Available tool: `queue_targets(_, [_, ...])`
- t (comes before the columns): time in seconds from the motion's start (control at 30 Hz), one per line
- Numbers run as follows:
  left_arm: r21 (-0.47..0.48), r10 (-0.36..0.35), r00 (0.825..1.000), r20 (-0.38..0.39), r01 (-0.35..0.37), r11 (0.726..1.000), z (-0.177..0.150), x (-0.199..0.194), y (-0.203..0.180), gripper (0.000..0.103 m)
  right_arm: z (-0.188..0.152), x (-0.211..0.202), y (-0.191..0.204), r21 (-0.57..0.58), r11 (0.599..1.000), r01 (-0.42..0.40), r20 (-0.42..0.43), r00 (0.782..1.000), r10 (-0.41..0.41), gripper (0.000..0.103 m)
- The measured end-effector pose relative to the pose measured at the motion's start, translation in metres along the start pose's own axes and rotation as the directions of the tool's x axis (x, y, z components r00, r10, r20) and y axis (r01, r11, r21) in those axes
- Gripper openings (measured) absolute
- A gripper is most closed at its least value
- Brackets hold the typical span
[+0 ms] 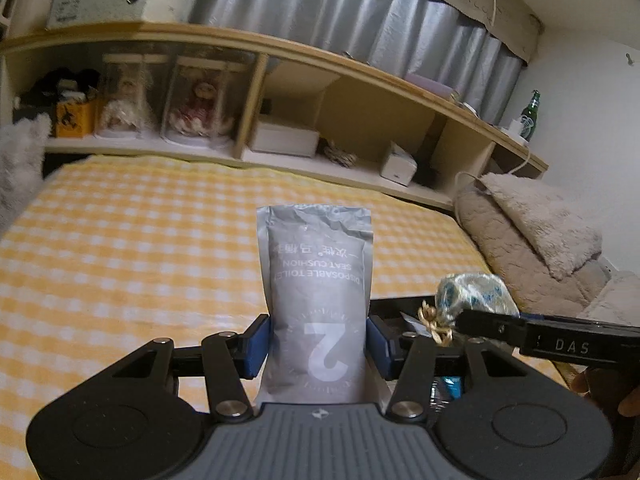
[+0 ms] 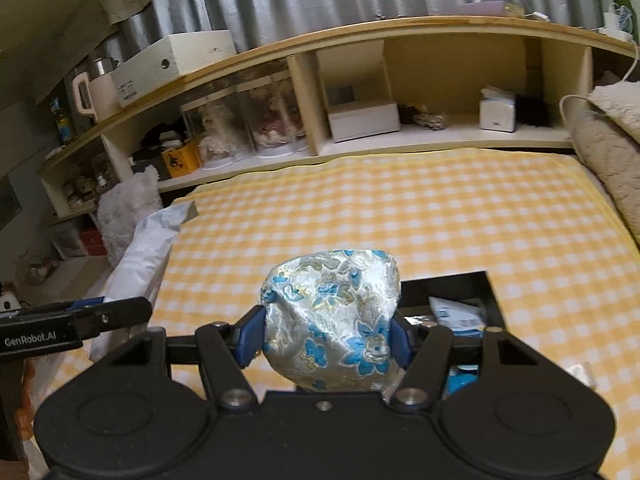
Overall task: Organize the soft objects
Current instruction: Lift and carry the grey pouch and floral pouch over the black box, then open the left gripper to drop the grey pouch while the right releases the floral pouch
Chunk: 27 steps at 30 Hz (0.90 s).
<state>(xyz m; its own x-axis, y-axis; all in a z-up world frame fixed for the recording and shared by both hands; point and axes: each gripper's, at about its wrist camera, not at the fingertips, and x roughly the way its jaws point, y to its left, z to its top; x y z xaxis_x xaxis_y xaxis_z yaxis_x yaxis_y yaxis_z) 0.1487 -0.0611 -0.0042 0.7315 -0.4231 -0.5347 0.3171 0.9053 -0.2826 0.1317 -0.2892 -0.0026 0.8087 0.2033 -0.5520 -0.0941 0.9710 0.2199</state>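
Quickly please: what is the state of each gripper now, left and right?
Left gripper: closed on the grey seat cushion packet.
Right gripper: closed on the blue floral pouch.

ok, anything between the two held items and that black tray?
Nothing visible. The left gripper holds the grey packet and the right gripper holds the floral pouch right beside the black tray. The tray already holds blue-and-white packets; whether room is left, I cannot tell.

Dim warm indoor light, strong fisheye bending at edges, soft blur, dark corners
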Motion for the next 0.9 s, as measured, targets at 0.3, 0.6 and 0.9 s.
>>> queue_targets(0.3, [-0.129, -0.059, 0.993, -0.102, 0.046, 0.991, -0.015, 0.06, -0.039, 0.052, -0.005, -0.011, -0.053, 0.127, 0.988, 0.082, 0.062, 0.994, -0.09, 0.064])
queue_targets(0.6, [-0.196, -0.062, 0.983, -0.171, 0.028, 0.98, -0.023, 0.107, -0.067, 0.052, -0.007, -0.005, -0.072, 0.178, 0.981, 0.078, 0.068, 0.993, -0.092, 0.064])
queue_targets(0.9, [-0.241, -0.087, 0.969, -0.229, 0.03, 0.97, -0.032, 0.139, -0.088, 0.062, -0.007, -0.009, -0.094, 0.249, 0.963, 0.099, 0.088, 0.988, -0.124, 0.064])
